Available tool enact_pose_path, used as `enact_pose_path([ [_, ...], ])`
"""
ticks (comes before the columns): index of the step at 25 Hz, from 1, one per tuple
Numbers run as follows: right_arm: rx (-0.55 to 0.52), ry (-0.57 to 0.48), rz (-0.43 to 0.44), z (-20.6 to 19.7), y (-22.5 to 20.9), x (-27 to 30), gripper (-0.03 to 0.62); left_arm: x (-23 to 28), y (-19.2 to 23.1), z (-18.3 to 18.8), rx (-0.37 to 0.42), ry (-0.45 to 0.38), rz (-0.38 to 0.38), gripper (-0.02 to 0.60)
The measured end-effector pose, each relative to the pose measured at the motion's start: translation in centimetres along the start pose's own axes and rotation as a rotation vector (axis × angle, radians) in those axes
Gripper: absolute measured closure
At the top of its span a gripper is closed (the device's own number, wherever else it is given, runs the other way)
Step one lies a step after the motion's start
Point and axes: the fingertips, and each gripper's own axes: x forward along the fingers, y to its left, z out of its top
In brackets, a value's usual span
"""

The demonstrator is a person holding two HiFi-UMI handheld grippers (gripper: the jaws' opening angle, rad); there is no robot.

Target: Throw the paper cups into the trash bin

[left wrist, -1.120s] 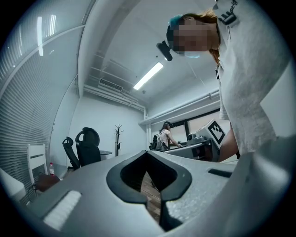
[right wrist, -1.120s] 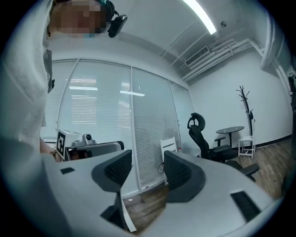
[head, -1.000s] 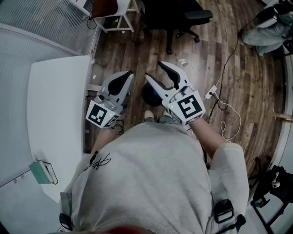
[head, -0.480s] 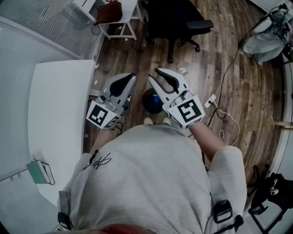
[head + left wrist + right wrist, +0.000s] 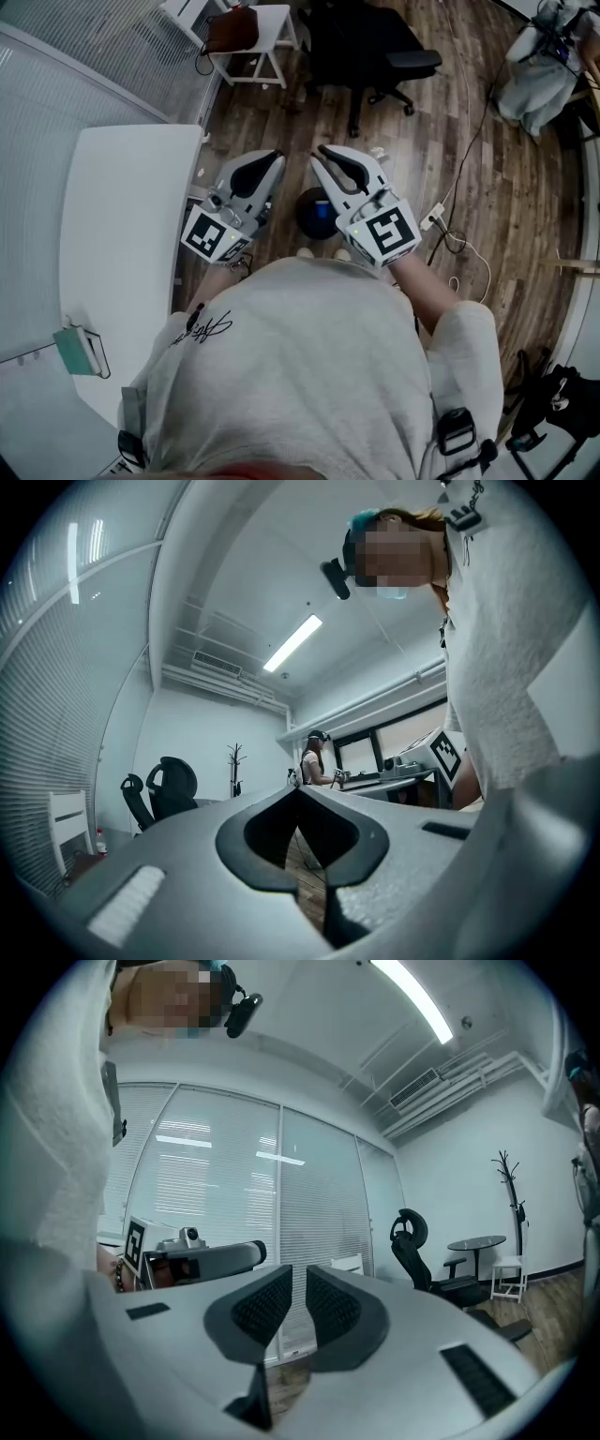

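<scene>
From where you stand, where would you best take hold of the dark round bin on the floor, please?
Probably the rim of the bin, from above, one jaw inside and one outside: it stands upright, mouth open, and looks too wide to span.

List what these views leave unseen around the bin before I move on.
- Paper cups: none visible in any view; the person's torso blocks the floor nearest them in the head view.
- Trash bin contents: the right tongs, which have just been closing with nothing between them, overlap its rim; the blue patch inside is too small to identify.
- Both gripper views aim above the floor, so neither shows the bin.
</scene>
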Motion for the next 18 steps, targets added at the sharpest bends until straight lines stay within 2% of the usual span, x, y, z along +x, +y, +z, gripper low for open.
enact_pose_path([
  [18,0.017,-0.005,0.002,0.1,1.0,-0.4,0.566,-0.7,-0.5,0.3,-0.010,-0.011,0.008,0.578],
])
